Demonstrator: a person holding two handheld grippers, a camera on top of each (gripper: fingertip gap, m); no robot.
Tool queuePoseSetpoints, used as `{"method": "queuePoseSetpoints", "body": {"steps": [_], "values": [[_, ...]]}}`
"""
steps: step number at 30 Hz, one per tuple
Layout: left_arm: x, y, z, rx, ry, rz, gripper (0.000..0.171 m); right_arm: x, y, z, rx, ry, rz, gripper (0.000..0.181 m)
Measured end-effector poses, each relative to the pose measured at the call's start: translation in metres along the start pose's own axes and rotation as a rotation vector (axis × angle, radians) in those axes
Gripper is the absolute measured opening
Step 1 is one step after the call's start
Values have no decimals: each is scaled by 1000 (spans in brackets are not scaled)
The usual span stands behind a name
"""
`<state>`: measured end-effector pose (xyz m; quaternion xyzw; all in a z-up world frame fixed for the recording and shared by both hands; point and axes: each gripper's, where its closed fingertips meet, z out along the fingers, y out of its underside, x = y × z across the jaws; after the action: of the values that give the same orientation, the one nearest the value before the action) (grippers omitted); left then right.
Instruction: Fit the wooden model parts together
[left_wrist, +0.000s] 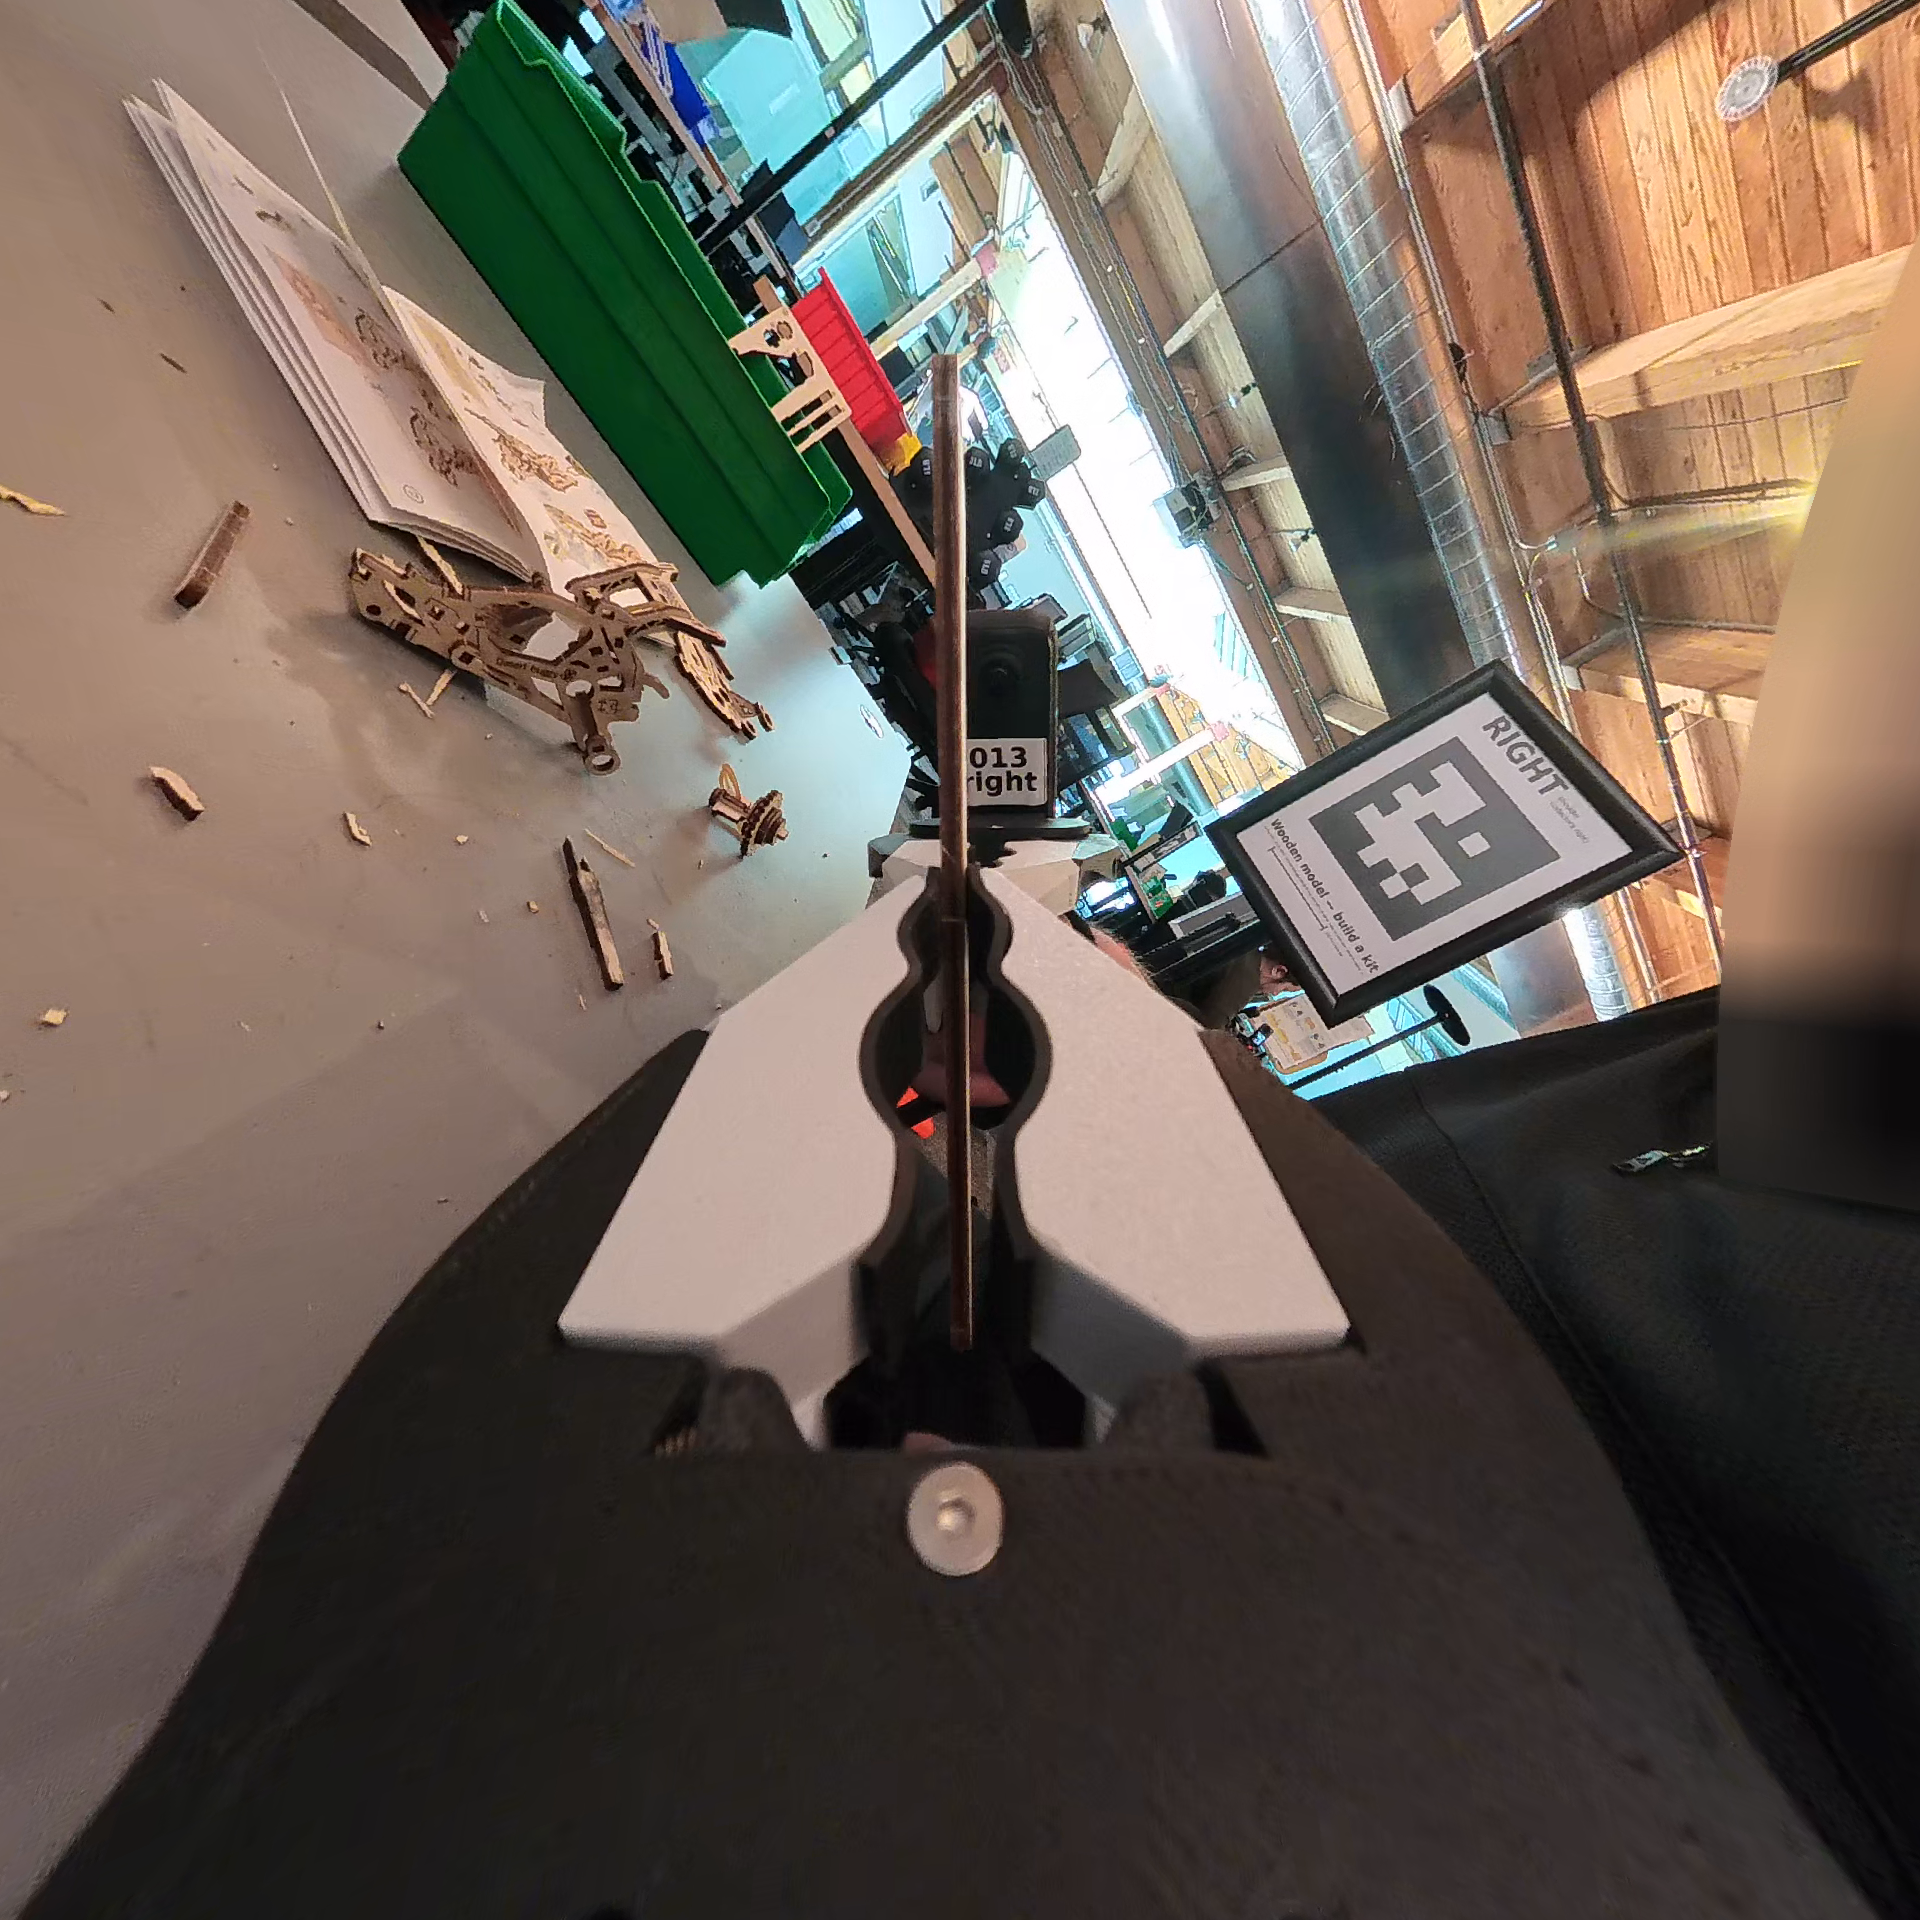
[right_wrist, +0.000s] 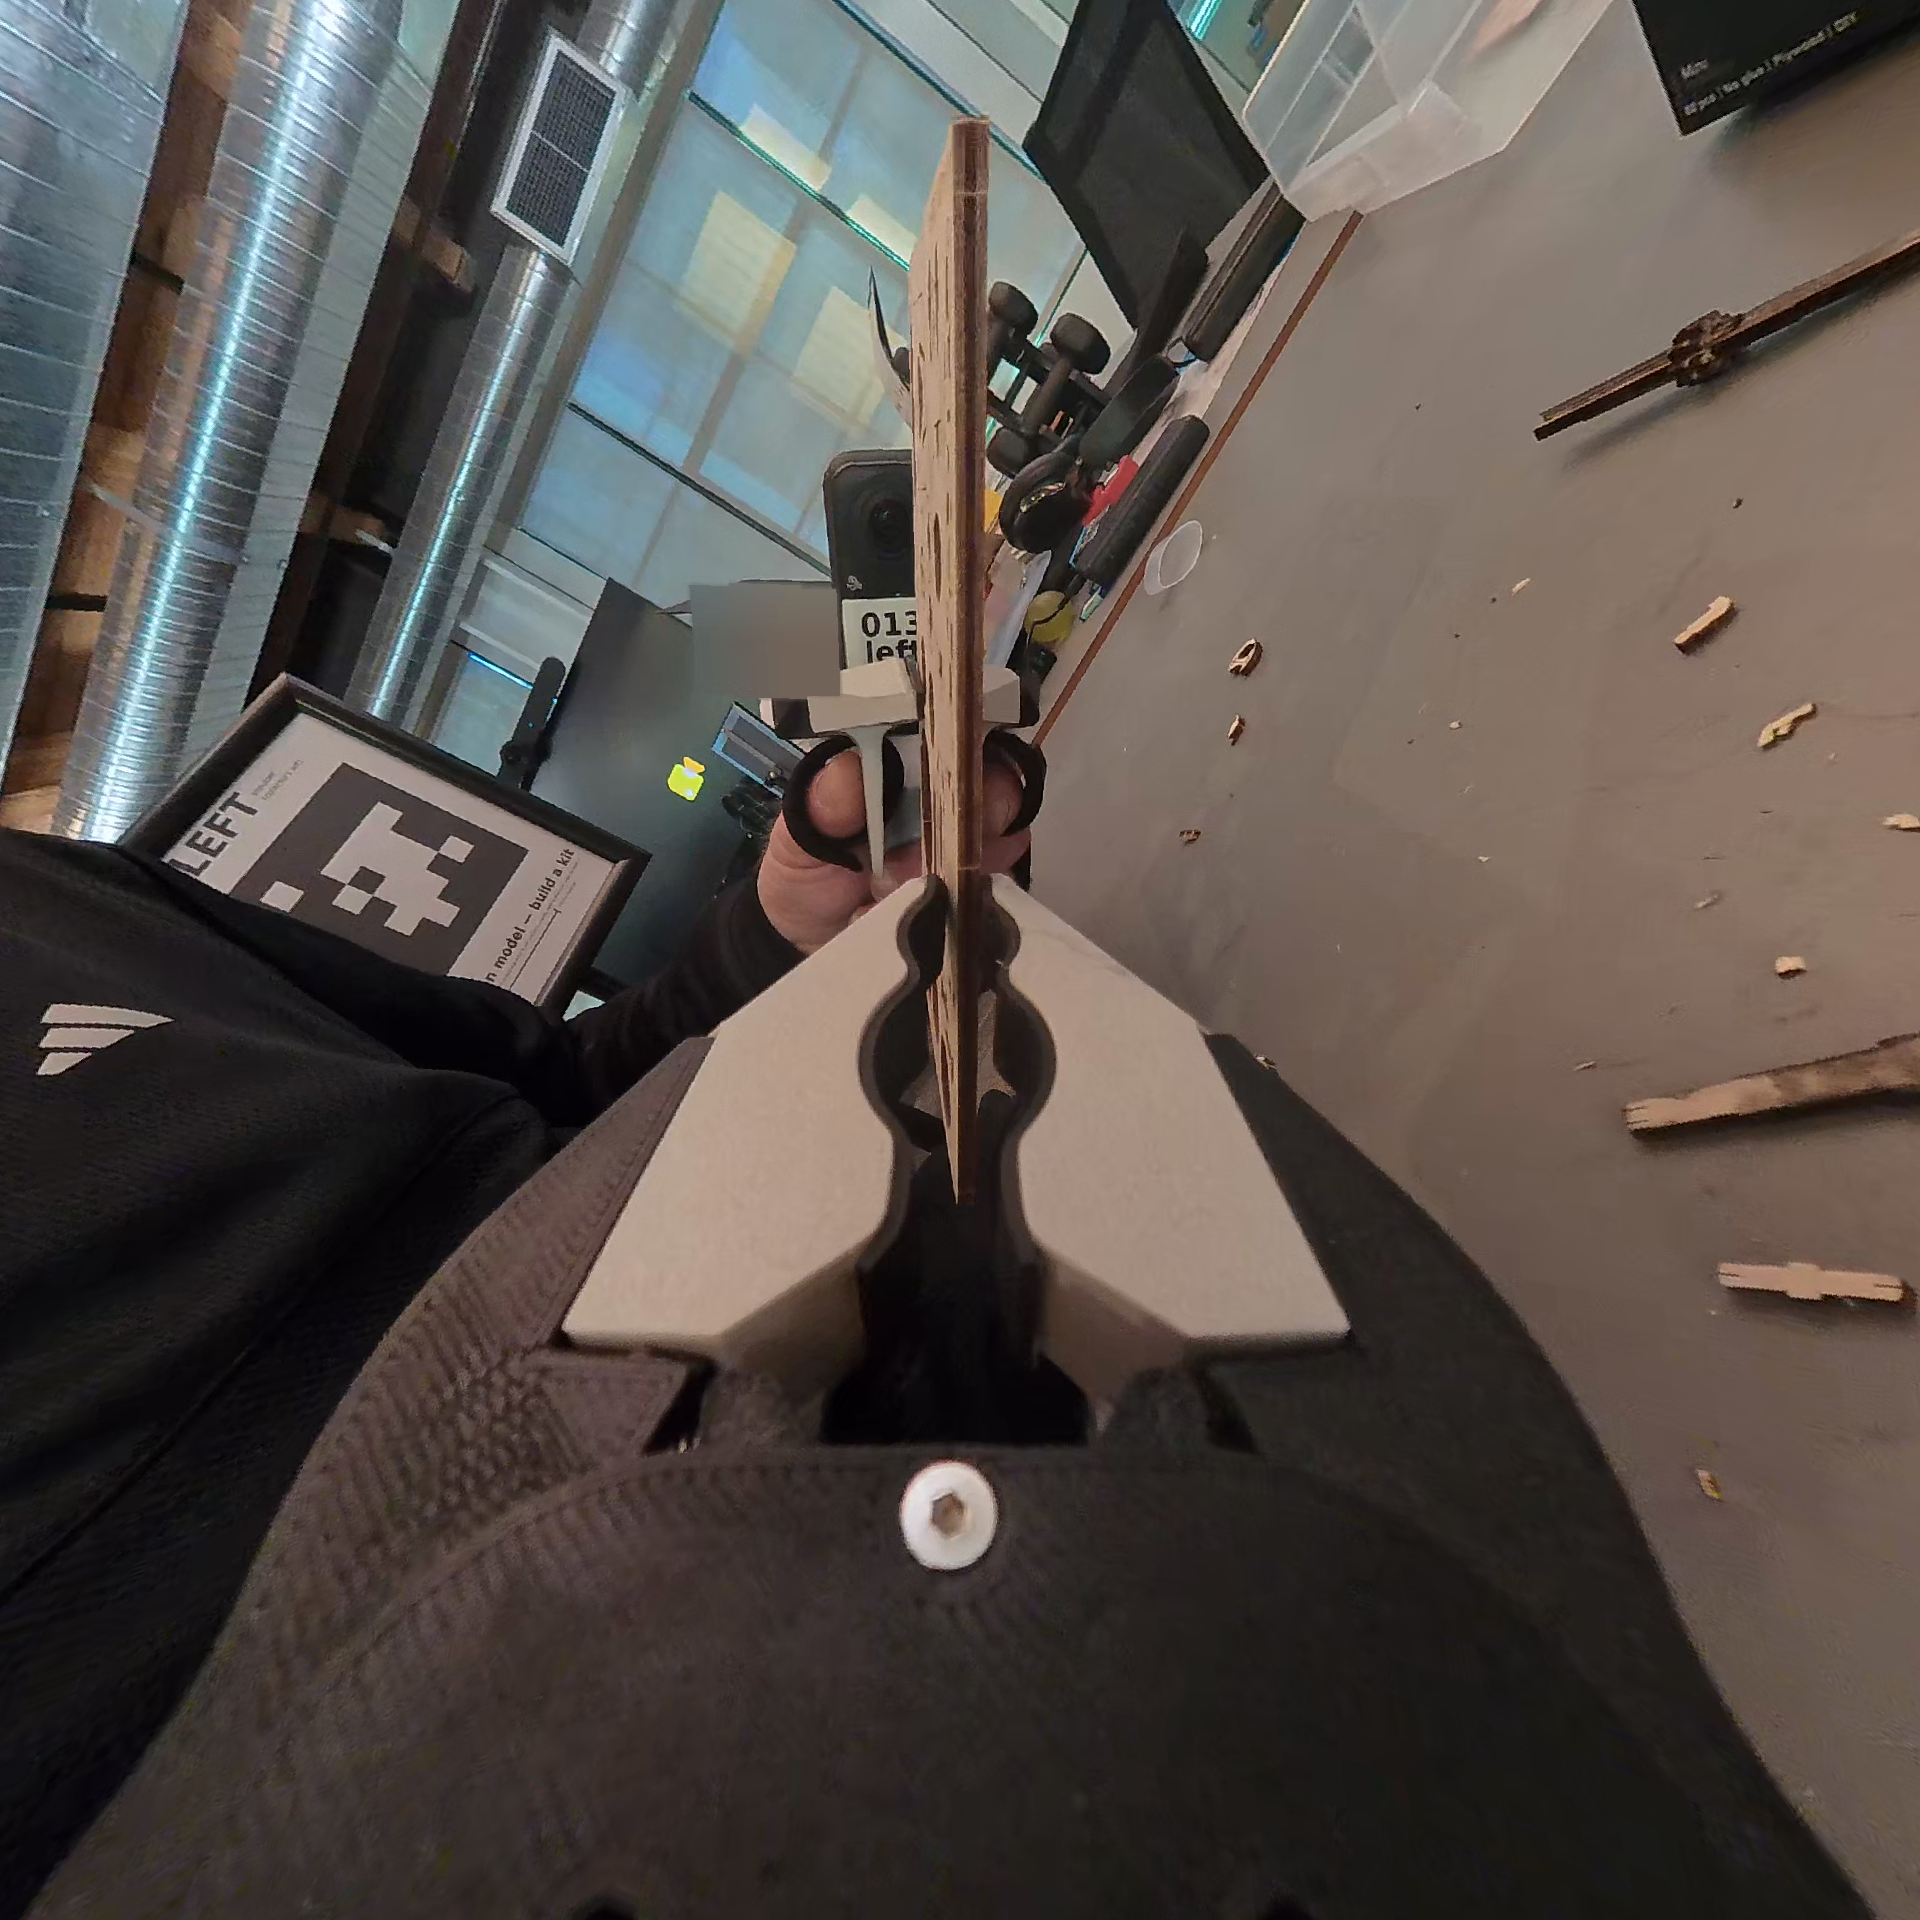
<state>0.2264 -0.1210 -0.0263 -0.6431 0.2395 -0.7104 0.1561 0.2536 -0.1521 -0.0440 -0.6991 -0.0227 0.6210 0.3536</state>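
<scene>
A thin wooden sheet of model parts (left_wrist: 951, 623) stands edge-on between the jaws of my left gripper (left_wrist: 951, 883), which is shut on it. My right gripper (right_wrist: 961, 888) is shut on the opposite end of the same sheet (right_wrist: 951, 468), whose pale laser-cut face shows slightly. The two grippers face each other and hold the sheet in the air above the grey table (left_wrist: 208, 987). A partly built wooden model (left_wrist: 551, 644) and a small gear assembly (left_wrist: 746, 816) lie on the table to the left.
An open instruction booklet (left_wrist: 364, 364), green bins (left_wrist: 623, 343) and a red bin (left_wrist: 847, 353) sit behind the model. Wood scraps (left_wrist: 592, 914) and strips (right_wrist: 1777, 1086) litter the table. Framed marker signs (left_wrist: 1444, 842) (right_wrist: 384, 852) and a clear box (right_wrist: 1392, 94) stand nearby. There is about 5 centimetres between the tips of the two grippers.
</scene>
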Motion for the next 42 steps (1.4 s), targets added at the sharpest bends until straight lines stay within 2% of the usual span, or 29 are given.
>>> {"method": "queuePoseSetpoints", "body": {"steps": [15, 29, 33, 36, 42], "values": [[1, 1, -2, 9, -22, 17, 0, 2, 2, 1, -21, 28, -40, 4], [3, -10, -16, 60, -37, 21, 0, 4, -1, -4, -21, 62, -76, 1], [4, -23, -34, 95, -66, 49, 0, 6, -3, -14, -48, 143, -165, 0], [2, -35, -56, 121, -118, 84, 1, 11, 0, -26, -115, 241, -312, 0], [-3, -69, -126, 218, -280, 174, 1, 13, 7, -57, -211, 385, -533, 0]]}}
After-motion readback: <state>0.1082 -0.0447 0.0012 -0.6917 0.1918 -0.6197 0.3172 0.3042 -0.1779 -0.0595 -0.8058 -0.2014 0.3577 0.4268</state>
